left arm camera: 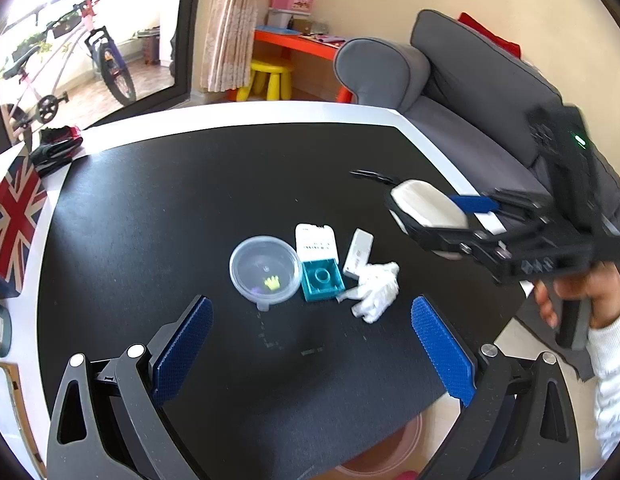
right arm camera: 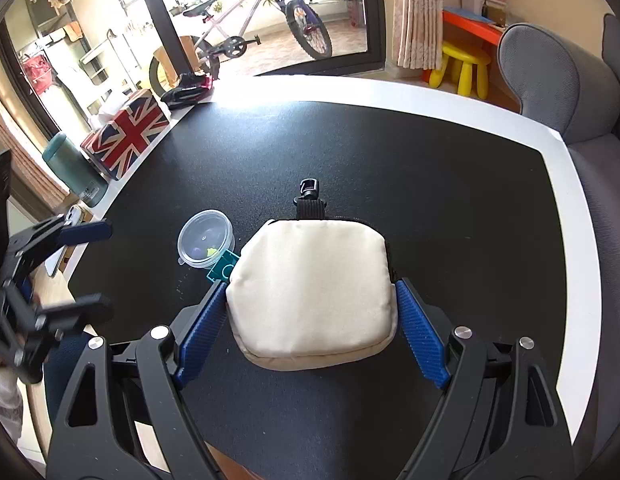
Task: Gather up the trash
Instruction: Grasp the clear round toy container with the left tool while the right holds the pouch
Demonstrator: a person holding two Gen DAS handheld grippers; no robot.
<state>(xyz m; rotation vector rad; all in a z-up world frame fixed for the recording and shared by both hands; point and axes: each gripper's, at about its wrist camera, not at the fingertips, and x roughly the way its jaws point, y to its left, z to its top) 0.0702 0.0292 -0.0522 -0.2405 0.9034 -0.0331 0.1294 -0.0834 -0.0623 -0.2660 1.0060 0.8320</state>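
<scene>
A crumpled white tissue (left arm camera: pixel 376 290) lies on the black surface (left arm camera: pixel 189 208), touching a small white box (left arm camera: pixel 358 254) and just beside a teal block (left arm camera: pixel 322 280) and a clear lidded tub (left arm camera: pixel 265 268). The left tool (left arm camera: pixel 310 344) hangs above them, spread wide and holding nothing. The right tool (right arm camera: pixel 312 320) grips a cream pouch (right arm camera: pixel 310 292) between its blue pads, lifted off the surface.

We see a cream cloth pouch (right arm camera: pixel 310 292), matt and soft, held between ribbed blue pads (right arm camera: pixel 420 332). The counter (left arm camera: pixel 189 200) is matt black; the tub (left arm camera: pixel 265 270) is clear glossy plastic, beside crumpled white paper (left arm camera: pixel 376 290).
</scene>
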